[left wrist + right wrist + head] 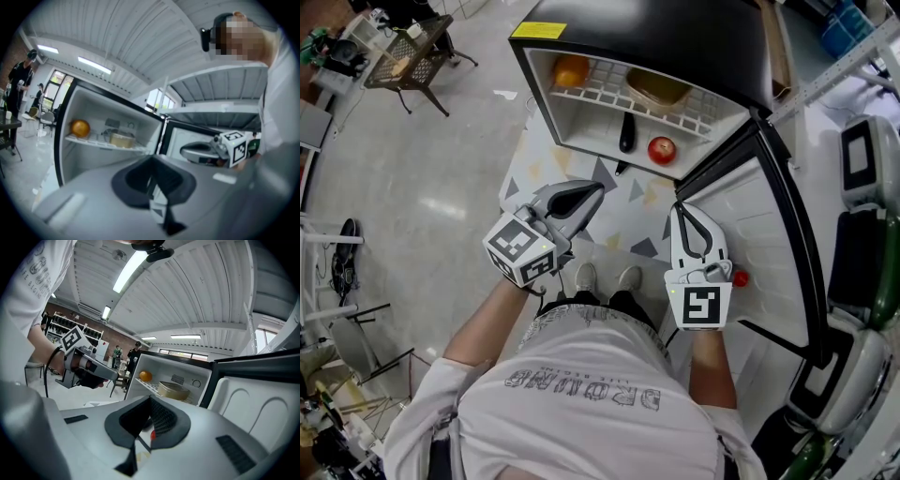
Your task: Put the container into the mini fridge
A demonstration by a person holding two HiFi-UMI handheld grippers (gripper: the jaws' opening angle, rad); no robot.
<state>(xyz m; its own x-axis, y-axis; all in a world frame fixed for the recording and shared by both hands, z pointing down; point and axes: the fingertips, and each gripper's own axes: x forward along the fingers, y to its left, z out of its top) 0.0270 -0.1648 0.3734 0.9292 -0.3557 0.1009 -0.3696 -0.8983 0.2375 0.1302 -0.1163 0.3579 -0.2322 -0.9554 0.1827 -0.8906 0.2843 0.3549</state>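
Left gripper (595,190) and right gripper (679,212) jaws are together, the container (658,88) on the fridge (675,33) shelf ahead of them.

- In the head view, the black top of the mini fridge (675,37) hides the back of the container (657,88).
- The dark long thing (626,133) on the fridge floor is too small to name.
- The blurred body of the left gripper (154,187) covers the fridge's lower compartment in the left gripper view.

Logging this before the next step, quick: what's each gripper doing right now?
Left gripper: closed, holding nothing.
Right gripper: closed, holding nothing.
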